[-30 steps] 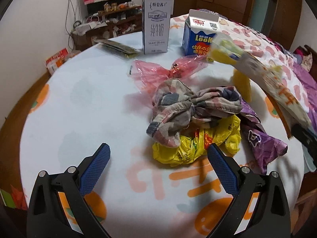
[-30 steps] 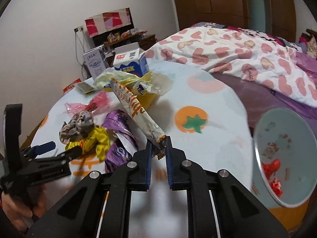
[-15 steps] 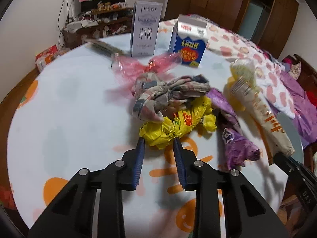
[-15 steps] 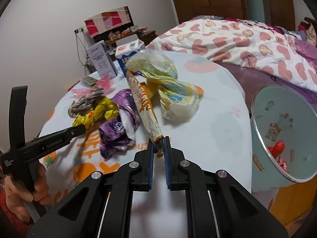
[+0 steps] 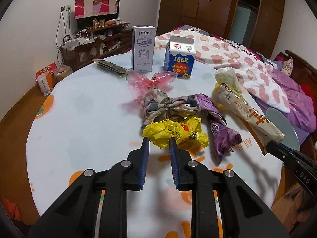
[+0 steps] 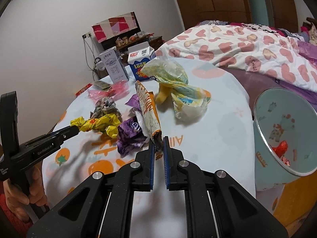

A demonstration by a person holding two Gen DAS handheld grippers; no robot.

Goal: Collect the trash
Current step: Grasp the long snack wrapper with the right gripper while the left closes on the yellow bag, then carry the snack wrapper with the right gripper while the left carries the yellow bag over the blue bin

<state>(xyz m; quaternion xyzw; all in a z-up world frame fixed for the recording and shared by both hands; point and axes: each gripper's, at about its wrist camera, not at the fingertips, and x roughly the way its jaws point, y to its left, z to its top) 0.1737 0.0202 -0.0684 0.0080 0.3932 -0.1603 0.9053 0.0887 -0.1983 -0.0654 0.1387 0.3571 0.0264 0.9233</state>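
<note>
A crumpled yellow plastic bag [image 5: 178, 131] lies in the trash pile on the round table [image 5: 83, 119]. My left gripper [image 5: 158, 143] is shut on its near edge; the right wrist view shows the bag [image 6: 99, 124] pinched at that gripper's tip [image 6: 76, 129]. My right gripper [image 6: 158, 144] is shut on the torn end of a long beige and orange snack wrapper [image 6: 148, 111], which slants up over the pile. That wrapper [image 5: 247, 115] also runs to the right gripper at the right edge of the left wrist view. A pale blue trash bin [image 6: 263, 119] stands just right of the table.
A patterned cloth wad [image 5: 168, 107], a purple wrapper [image 5: 218, 127], pink cellophane [image 5: 150, 81] and a pale yellow-green bag [image 6: 178, 83] lie around. A grey milk carton [image 5: 143, 49] and a blue carton [image 5: 180, 59] stand at the back. A bed [image 6: 247, 45] is beyond.
My left gripper went from wide open to shut on the yellow bag's edge, moving in toward the pile. The right gripper drew the long wrapper nearer the table's front edge and the bin.
</note>
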